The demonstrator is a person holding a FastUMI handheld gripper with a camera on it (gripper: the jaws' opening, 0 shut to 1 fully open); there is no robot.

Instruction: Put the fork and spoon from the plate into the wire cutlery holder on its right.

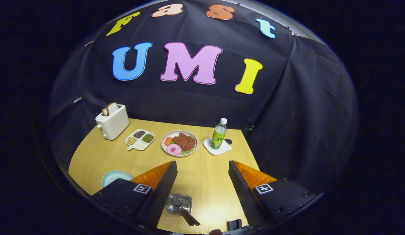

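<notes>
Jaws spread wide and empty above the table (202,182), over what looks like the cutlery holder (179,204).

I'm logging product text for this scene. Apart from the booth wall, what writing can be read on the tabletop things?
Green plastic bottle: label print too small to read.
Square black-and-white markers on the gripper: patterns, no words.
Nothing else carries text.
The gripper's open fingers flank the metal wire cutlery holder.

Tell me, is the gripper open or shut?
Open: the gripper fingers stand wide apart with bare table between them, holding nothing.
</notes>
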